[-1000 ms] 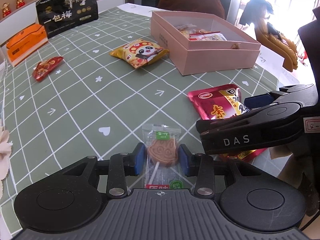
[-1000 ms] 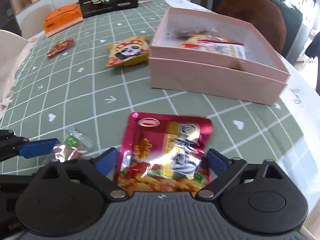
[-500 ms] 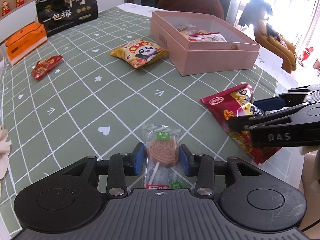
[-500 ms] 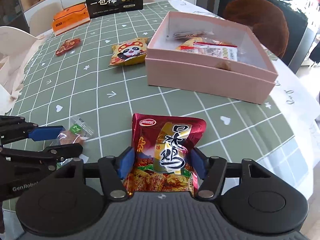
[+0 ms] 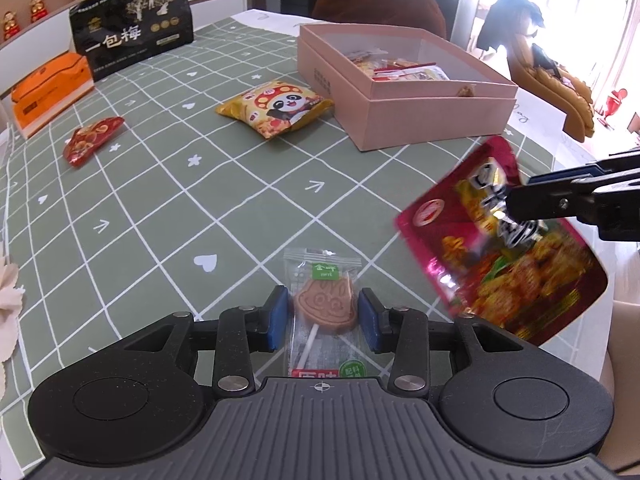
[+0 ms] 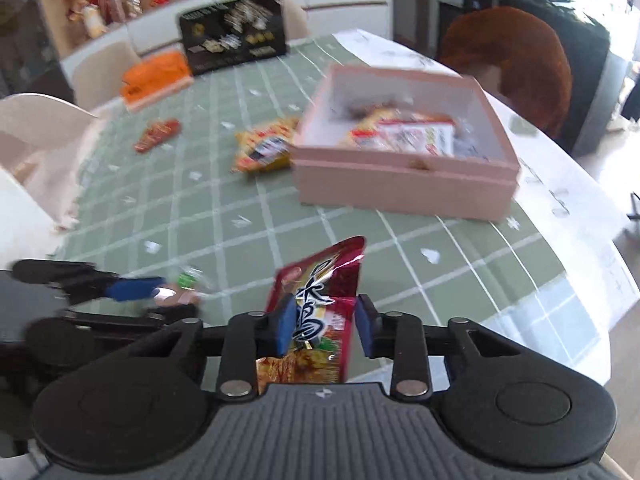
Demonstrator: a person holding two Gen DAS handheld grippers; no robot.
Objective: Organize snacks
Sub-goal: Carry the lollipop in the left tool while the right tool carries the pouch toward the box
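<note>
Left gripper (image 5: 323,316): blue pads sit on either side of the lollipop, close against its candy head; whether they are pressing it cannot be told.
Lollipop (image 5: 325,306): brown, in a clear wrapper with a green label, flat on the tablecloth, well in front of the pink box; also seen as a blur at the left gripper's tip in the right wrist view (image 6: 182,294).
Right gripper (image 6: 323,322): clamped on the red snack bag, which is crumpled between the blue pads.
Red snack bag (image 6: 320,304): lifted off the tablecloth and tilted, in front of the pink box and apart from it; in the left wrist view it hangs from the right gripper (image 5: 516,200), to the right of the lollipop (image 5: 500,248).
Pink box (image 5: 424,120): open, on the green checked tablecloth (image 5: 160,200), with several packets inside.
Panda snack bag (image 5: 276,108): yellow, lying just left of the pink box.
Small red packet (image 5: 92,140): flat on the tablecloth, well left of the pink box.
Black bag (image 5: 132,24): standing upright at the far edge of the table, far left of the pink box.
Orange box (image 5: 48,88): left of the black bag, by the table edge.
</note>
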